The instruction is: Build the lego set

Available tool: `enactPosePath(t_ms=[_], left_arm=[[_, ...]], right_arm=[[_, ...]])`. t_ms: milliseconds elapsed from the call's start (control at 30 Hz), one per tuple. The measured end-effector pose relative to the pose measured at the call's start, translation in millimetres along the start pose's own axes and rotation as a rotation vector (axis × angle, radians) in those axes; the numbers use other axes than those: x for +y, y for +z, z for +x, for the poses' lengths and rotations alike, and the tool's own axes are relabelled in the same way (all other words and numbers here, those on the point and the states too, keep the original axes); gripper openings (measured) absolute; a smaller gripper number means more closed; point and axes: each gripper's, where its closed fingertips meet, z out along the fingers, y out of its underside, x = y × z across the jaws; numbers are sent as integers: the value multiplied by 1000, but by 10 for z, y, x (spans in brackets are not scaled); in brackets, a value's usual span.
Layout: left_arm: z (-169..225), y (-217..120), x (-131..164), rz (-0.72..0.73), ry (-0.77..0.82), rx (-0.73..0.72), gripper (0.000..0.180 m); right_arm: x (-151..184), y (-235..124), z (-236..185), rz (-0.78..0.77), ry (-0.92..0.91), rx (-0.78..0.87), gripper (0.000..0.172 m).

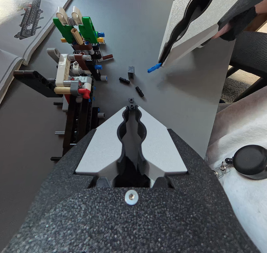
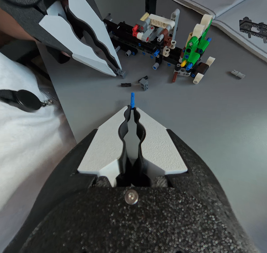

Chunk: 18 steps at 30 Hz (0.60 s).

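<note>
My left gripper [image 1: 131, 107] is shut on a small dark grey studded brick [image 1: 131, 103], which sticks out past its tips above the grey table; it also shows in the right wrist view [image 2: 121, 72]. My right gripper [image 2: 132, 108] is shut on a blue pin [image 2: 132, 99], held by its rear end and pointing forward; the pin also shows in the left wrist view [image 1: 154, 67]. A second grey brick [image 1: 131, 72] and two black pins [image 1: 124, 80] [image 1: 139, 91] lie on the table between the grippers. A multicoloured brick model [image 1: 78, 66] stands to the left.
An open instruction booklet [image 1: 26, 19] lies at the far left. A loose light grey pin [image 2: 238, 74] lies right of the model. The table edge [image 1: 219, 101] runs along the right, with a chair [image 1: 248, 53] and a person's white garment with a black badge reel [image 1: 250, 161] beyond. My hands' fingertips stand some 7 centimeters from each other.
</note>
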Motion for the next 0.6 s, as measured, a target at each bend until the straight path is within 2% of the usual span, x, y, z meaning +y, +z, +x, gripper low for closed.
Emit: enactPosePath(t_ms=[33, 233, 400, 600], left_arm=[[-2, -5, 12, -1, 3, -3, 6], [13, -27, 57, 3, 13, -2, 7], [19, -28, 43, 12, 39, -4, 8], [4, -28, -2, 39, 73, 17, 9]], right_arm=[[-38, 23, -65, 7, 54, -8, 3], [-172, 181, -316, 10, 164, 53, 2], [-160, 304, -332, -5, 287, 92, 2], [-156, 392, -310, -22, 310, 134, 2]])
